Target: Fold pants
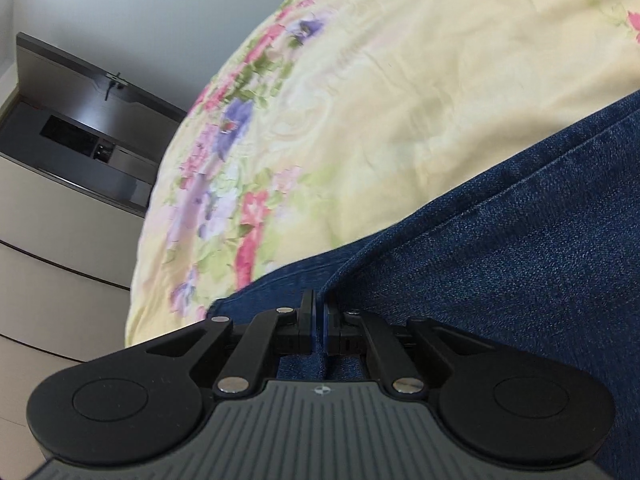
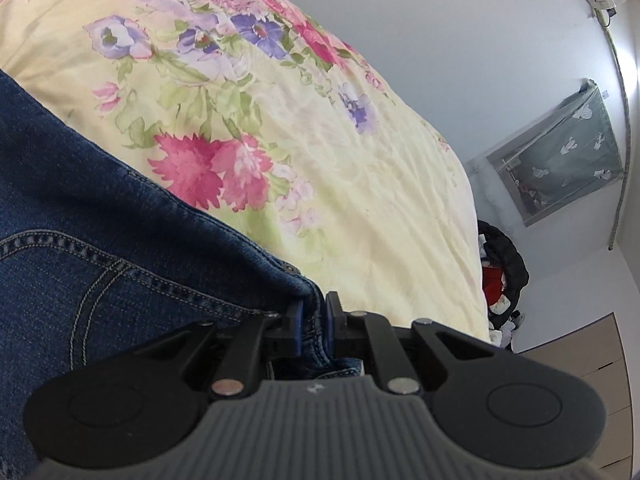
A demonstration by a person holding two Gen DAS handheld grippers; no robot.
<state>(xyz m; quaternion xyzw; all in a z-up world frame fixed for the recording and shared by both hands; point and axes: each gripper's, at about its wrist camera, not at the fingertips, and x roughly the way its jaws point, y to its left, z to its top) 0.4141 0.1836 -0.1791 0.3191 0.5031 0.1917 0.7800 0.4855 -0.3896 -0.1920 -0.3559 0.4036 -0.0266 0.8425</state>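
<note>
Left gripper (image 1: 319, 306): pinched on the pants' (image 1: 520, 240) hem edge.
Right gripper (image 2: 313, 310): clamped on the waistband.
Pants: draped over the floral bedspread (image 1: 360, 100).
Around: dark cabinet (image 1: 80, 92) left; clothes pile (image 2: 500, 276) and hanging organizer (image 2: 560, 152) right.

Home bedroom — floral bedspread (image 2: 360, 184), dark headboard (image 1: 80, 76), fabric wardrobe (image 2: 560, 156), clothes pile (image 2: 500, 276)

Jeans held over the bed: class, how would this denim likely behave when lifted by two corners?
The jeans likely flop and sag: fabric drapes between the left claw and right claw. Thick seams suggest some weight. The textured weave probably resists slipping.
</note>
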